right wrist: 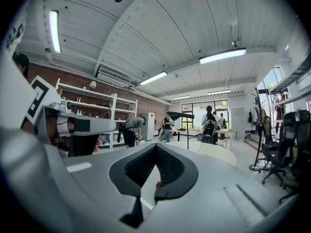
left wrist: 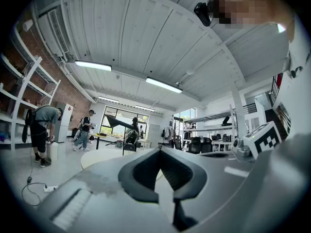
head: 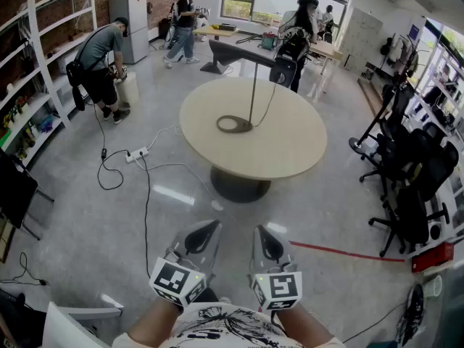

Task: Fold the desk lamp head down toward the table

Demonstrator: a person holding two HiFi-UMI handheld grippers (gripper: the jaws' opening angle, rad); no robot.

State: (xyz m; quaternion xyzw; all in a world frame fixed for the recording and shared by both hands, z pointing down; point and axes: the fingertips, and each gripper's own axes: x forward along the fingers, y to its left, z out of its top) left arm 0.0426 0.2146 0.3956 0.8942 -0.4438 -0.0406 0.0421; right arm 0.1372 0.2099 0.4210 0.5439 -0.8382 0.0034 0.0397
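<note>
A black desk lamp stands on the round beige table (head: 290, 147): its ring base (head: 233, 124) lies near the middle, and a thin pole rises to the flat head (head: 243, 51), which is raised and angled. Both grippers hang close to my body, well short of the table. The left gripper (head: 210, 225) and the right gripper (head: 259, 230) are shut with nothing between the jaws. The left gripper view shows its jaw tips (left wrist: 159, 149) meeting, with the lamp head (left wrist: 116, 122) far off. In the right gripper view the tips (right wrist: 155, 145) meet too, with the lamp head (right wrist: 180, 115) beyond.
A power strip (head: 137, 154) and loose cables lie on the floor left of the table. Black office chairs (head: 413, 187) crowd the right side. A red tape line (head: 341, 251) crosses the floor. Several people stand at the back, and shelving (head: 36, 85) lines the left wall.
</note>
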